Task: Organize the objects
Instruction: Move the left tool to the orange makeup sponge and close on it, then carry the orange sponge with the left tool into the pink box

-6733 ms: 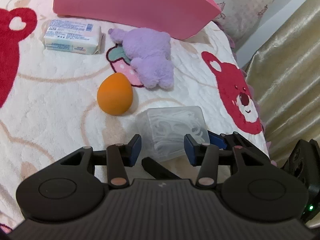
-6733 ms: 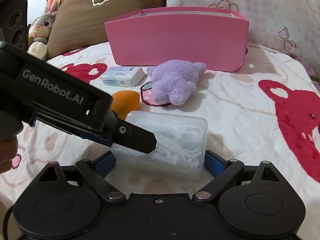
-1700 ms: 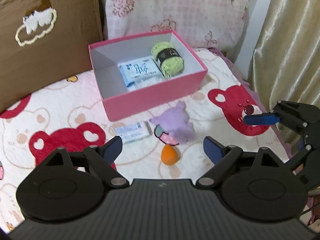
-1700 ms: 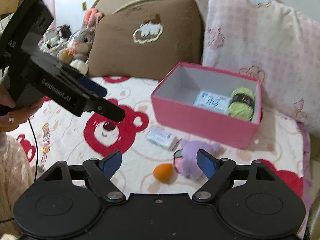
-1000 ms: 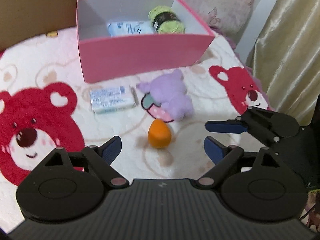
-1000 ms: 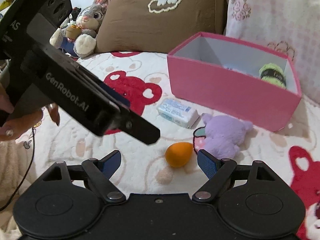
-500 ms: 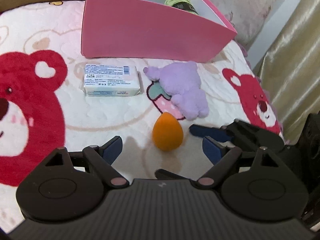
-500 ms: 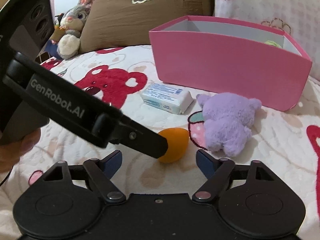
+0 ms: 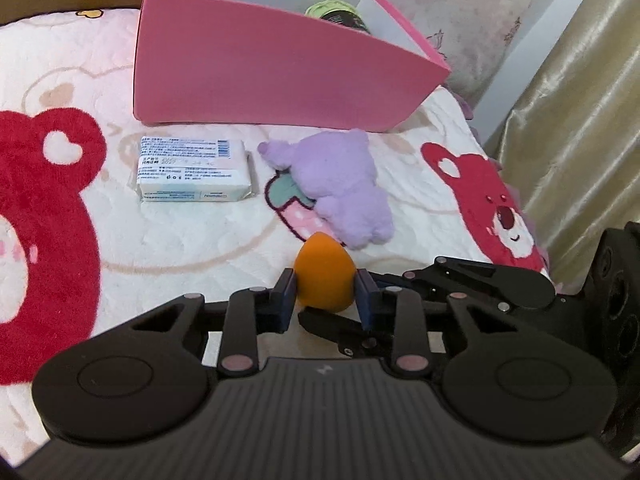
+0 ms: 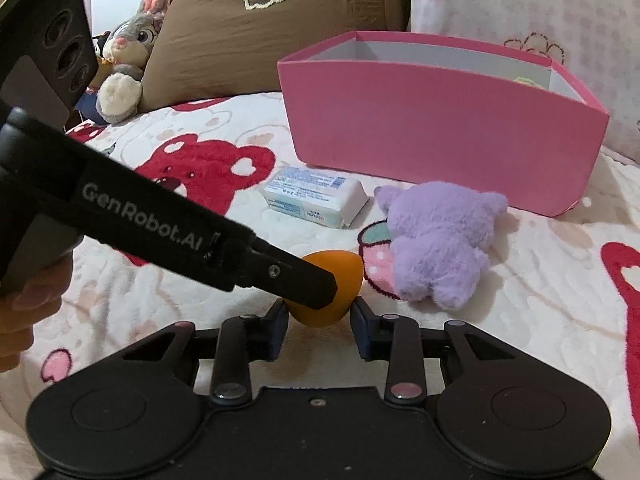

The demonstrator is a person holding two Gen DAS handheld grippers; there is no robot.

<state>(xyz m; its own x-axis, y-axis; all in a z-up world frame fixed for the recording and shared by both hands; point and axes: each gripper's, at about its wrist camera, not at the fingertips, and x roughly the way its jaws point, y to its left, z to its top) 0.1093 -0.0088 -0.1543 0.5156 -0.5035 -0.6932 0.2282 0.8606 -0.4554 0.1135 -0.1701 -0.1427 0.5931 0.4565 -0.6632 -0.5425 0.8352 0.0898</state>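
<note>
In front of the pink cardboard box [image 9: 280, 68], the orange egg-shaped sponge [image 9: 325, 276] sat on the bear-print blanket [image 9: 180, 240]. You had your left gripper [image 9: 325, 298] and right gripper [image 10: 320, 328] both clamped on it.

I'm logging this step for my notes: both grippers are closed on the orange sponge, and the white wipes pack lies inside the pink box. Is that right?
Not quite. Both the left gripper and the right gripper are closed on the orange sponge, but the white wipes pack lies on the blanket in front of the pink box, not inside it. The left wrist view shows this.
</note>
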